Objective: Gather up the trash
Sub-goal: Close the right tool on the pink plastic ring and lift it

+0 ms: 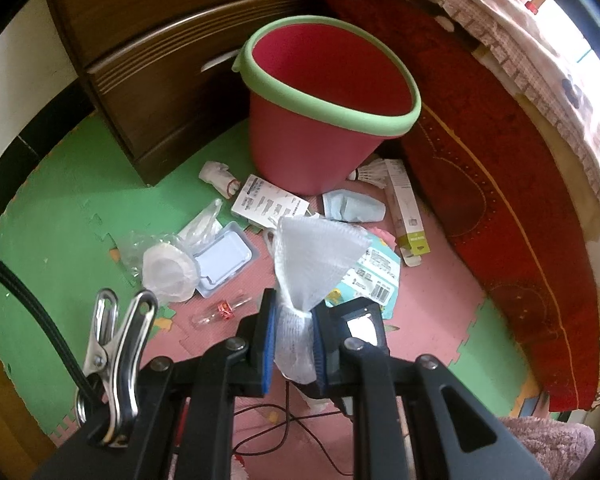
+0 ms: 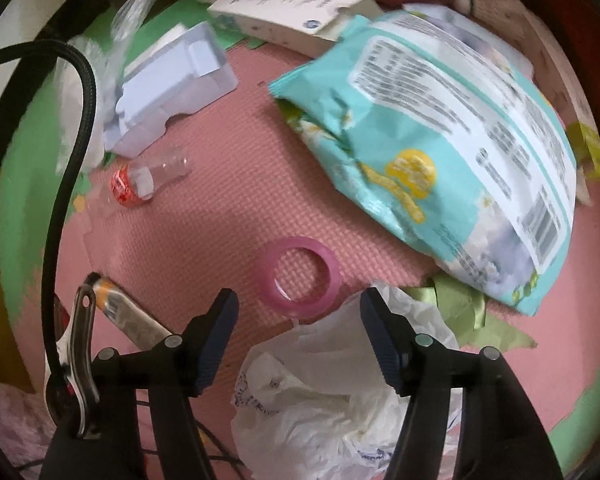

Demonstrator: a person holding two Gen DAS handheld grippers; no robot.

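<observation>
Two grippers in view, one per wrist cam. Left gripper (image 1: pixel 294 320), lower centre of its frame, is clamped on a white foam net sleeve (image 1: pixel 312 264); the net is pinched btwn the blue pads and fans out above them. Red bin w/ green rim (image 1: pixel 324 92) stands upper centre, on the green/pink foam mat (image 1: pixel 440 280), well apart from the gripper. Litter lies btwn them: white card pack (image 1: pixel 266 202), blue face mask (image 1: pixel 352 206), clear plastic tray (image 1: pixel 224 258), long box (image 1: pixel 406 212) at right.

Right gripper (image 2: pixel 300 312), bottom centre of its frame, has jaws wide apart, nothing pressed btwn the pads. Crumpled white plastic bag (image 2: pixel 320 392) lies under and btwn the fingers; touching or not, can't tell. Pink tape ring (image 2: pixel 300 276) sits just above the gap. Teal wipes pack (image 2: pixel 440 152) fills upper right; small clear bottle w/ red cap (image 2: pixel 144 184) at left.
</observation>
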